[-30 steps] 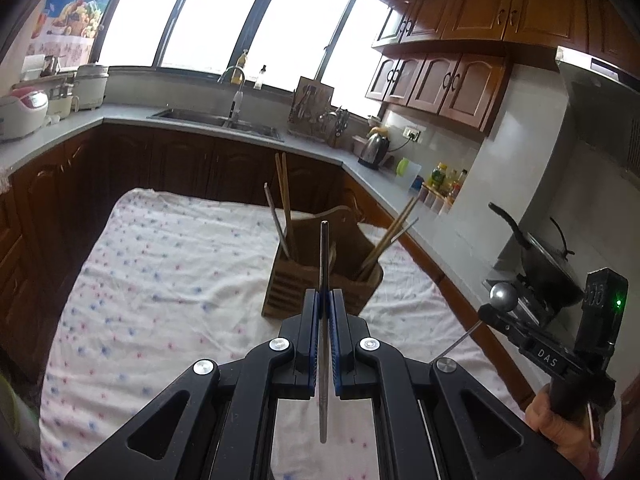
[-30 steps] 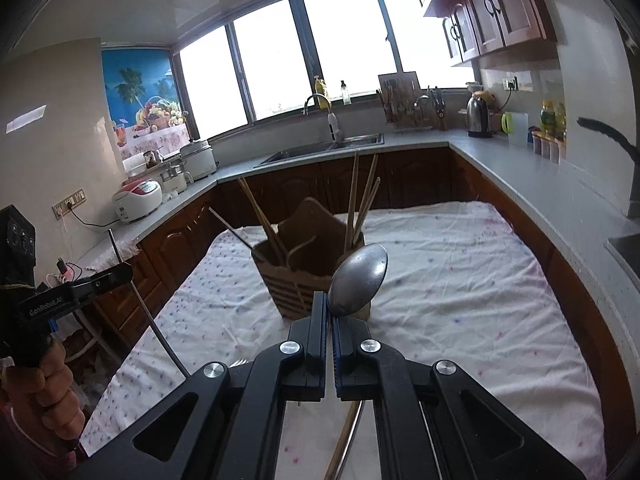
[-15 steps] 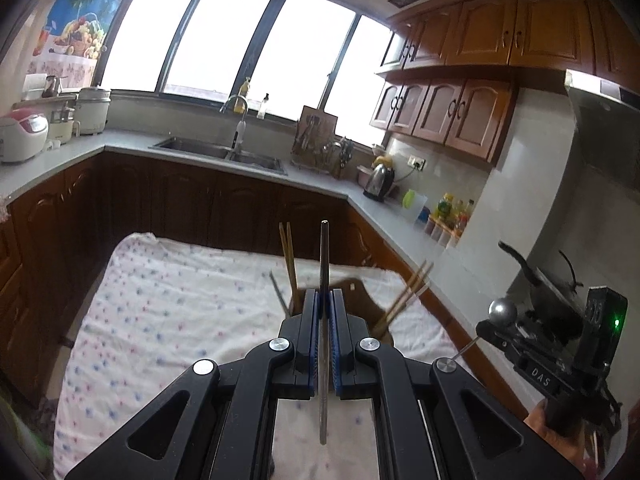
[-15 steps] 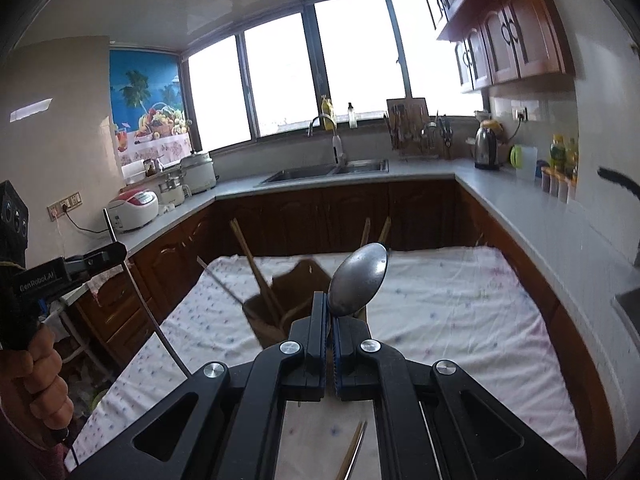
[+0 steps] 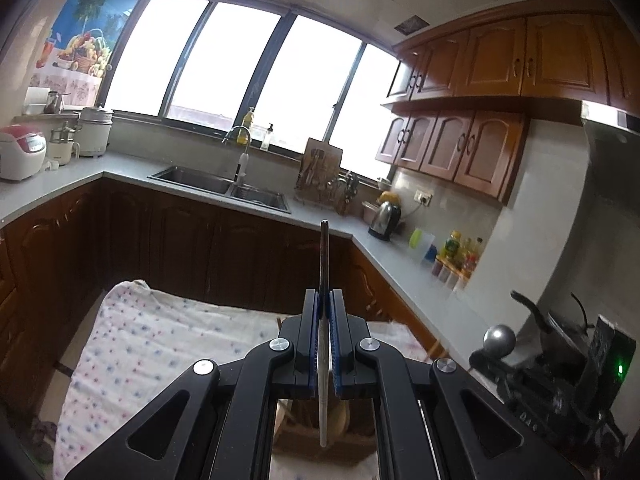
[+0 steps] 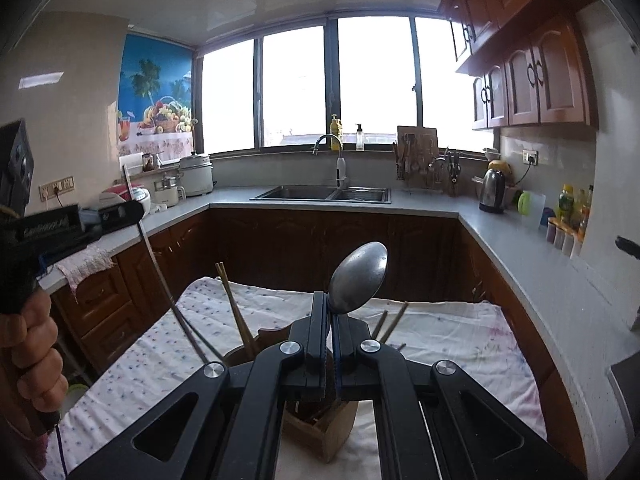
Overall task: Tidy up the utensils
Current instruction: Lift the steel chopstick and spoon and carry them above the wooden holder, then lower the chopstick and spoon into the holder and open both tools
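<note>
Both pairs of fingers are clamped tight: my left gripper (image 5: 324,304) pinches a thin flat utensil handle (image 5: 323,256) edge-on, my right gripper (image 6: 330,316) a steel spoon (image 6: 360,278), bowl up. Each hangs above the wooden utensil holder (image 6: 320,428) on the cloth (image 6: 440,344).

Background: double sink (image 6: 322,194) sat under the window (image 6: 340,84), faucet (image 6: 338,160) between the basins. Rice cooker (image 5: 20,152) and white pot (image 5: 94,132) stood on the left counter run. Kettle (image 6: 493,192) was in the right corner, plugged into the wall outlet (image 6: 530,157). Knife rack (image 5: 320,176) stood right of the sink. Condiment bottles (image 5: 456,256) lined the right counter. Fruit poster (image 6: 156,92) hung left of the window. Wood wall cabinets (image 5: 500,80) on the right.
</note>
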`<move>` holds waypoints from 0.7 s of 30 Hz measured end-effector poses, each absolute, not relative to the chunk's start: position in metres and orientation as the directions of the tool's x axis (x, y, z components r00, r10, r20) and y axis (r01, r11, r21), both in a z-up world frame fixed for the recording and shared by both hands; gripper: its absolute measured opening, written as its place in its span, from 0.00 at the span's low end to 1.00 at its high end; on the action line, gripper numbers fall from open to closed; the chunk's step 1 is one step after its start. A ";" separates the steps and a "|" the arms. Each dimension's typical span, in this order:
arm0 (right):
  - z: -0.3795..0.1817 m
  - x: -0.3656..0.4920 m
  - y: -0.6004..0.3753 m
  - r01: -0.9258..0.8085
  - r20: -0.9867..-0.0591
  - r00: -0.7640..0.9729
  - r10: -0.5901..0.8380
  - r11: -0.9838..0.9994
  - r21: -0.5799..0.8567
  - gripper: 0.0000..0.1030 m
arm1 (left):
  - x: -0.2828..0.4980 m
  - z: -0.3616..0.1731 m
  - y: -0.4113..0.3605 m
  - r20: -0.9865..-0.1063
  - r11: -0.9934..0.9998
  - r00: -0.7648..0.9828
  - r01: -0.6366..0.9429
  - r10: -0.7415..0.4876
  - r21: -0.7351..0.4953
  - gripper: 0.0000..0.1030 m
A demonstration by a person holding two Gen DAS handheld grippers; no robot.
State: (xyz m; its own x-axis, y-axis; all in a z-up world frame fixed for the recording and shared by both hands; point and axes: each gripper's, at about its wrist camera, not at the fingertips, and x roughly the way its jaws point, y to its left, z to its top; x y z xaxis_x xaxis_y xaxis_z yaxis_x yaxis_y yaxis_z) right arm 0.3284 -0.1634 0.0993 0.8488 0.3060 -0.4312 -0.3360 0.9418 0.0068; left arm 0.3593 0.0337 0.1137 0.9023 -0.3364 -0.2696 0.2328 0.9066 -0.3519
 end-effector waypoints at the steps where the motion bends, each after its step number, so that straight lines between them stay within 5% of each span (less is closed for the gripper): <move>1: 0.097 0.328 -0.162 -0.337 -0.433 0.849 0.304 0.942 0.000 0.02 | 0.365 0.111 0.032 -0.265 0.907 0.906 0.229 -0.331 -0.353 0.03; 21: 0.024 0.355 -0.163 -0.338 -0.531 0.787 0.315 0.939 0.057 0.02 | 0.422 0.026 -0.013 -0.362 0.925 0.880 0.187 -0.308 -0.331 0.03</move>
